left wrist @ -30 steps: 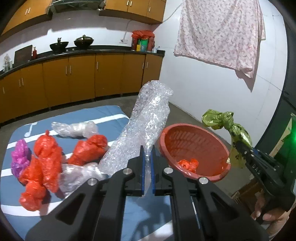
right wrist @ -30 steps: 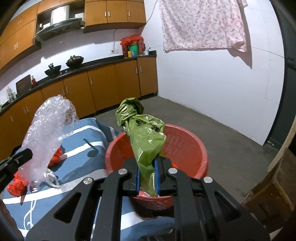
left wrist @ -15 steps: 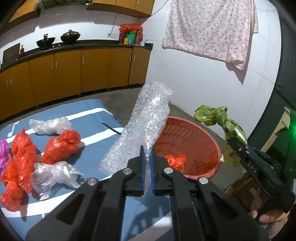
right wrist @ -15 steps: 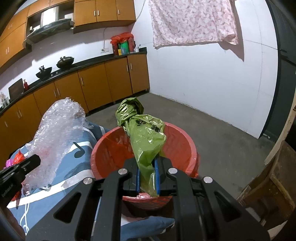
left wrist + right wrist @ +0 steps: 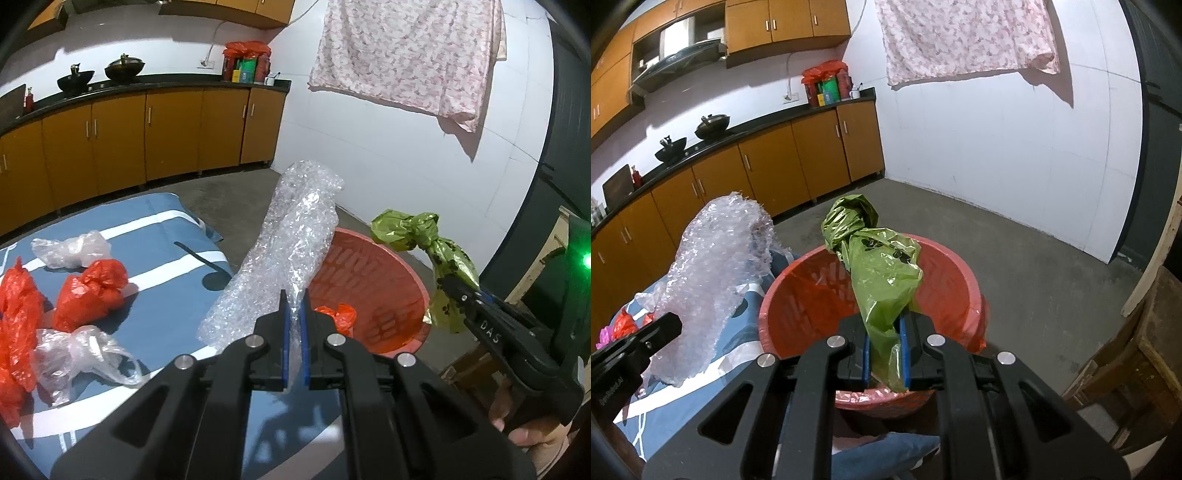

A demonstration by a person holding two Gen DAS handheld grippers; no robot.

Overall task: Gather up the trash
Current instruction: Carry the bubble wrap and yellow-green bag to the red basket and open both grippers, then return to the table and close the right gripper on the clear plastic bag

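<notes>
My left gripper (image 5: 293, 332) is shut on a long roll of clear bubble wrap (image 5: 284, 251) that leans up and over the near-left rim of the red basket (image 5: 399, 317). In the right wrist view the same bubble wrap (image 5: 716, 273) stands left of the basket (image 5: 956, 295). My right gripper (image 5: 885, 354) is shut on a knotted green plastic bag (image 5: 882, 273), held above the basket's near side. From the left wrist view the green bag (image 5: 436, 254) hangs at the basket's right rim. A crumpled red bag (image 5: 338, 314) lies inside the basket.
On the blue striped cloth (image 5: 159, 236) lie red bags (image 5: 90, 291) and clear plastic bags (image 5: 70, 247). Orange cabinets (image 5: 147, 133) run along the back wall. A floral cloth (image 5: 406, 55) hangs on the white wall. A wooden crate (image 5: 1137, 376) stands to the right.
Both grippers have moved toward the basket, which now looms larger and closer. The bubble wrap has come over the basket's left rim, and the green bag has come lower over it.
</notes>
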